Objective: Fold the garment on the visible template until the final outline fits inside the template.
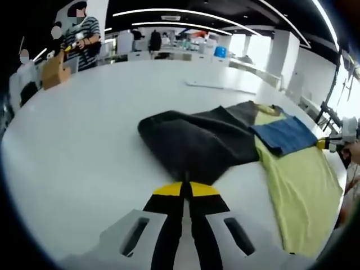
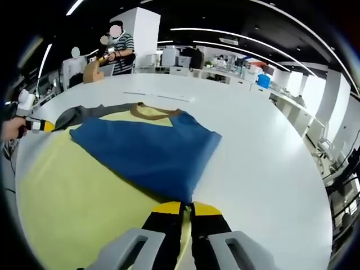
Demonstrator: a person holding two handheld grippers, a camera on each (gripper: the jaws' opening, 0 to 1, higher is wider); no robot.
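Jaws together on both sides: your left gripper [image 1: 186, 188] pinches the near edge of the dark grey part of the garment [image 1: 197, 140], and your right gripper [image 2: 186, 208] is closed on the near corner of the blue part [image 2: 143, 152], where it overhangs the yellow-green sheet [image 2: 67, 202].

Just beyond the left jaws, the grey cloth lies bunched and rumpled on the white table [image 1: 84, 140], its far side running up to the blue panel [image 1: 284, 135] and onto the yellow-green sheet [image 1: 301, 185], which I take to be the template. From the right gripper view the blue panel lies fairly flat over the sheet, with a brown collar band [image 2: 154, 112] at its far edge and a strip of grey trailing off towards your other gripper [image 2: 31, 124] at the far left.

Judged from this, you are mid-fold: one half already rests on the template, while the grey half spills well off it onto bare table. The next move calls for lifting the grey edge and carrying it across over the blue, laying it down smooth so no hem crosses the sheet's border; keep the blue corner pinned so the layers don't drag.

Farther off, a thin white strip [image 1: 219, 86] lies on the table, and a person in a striped shirt [image 2: 121, 48] stands beside a cardboard box [image 2: 93, 70].
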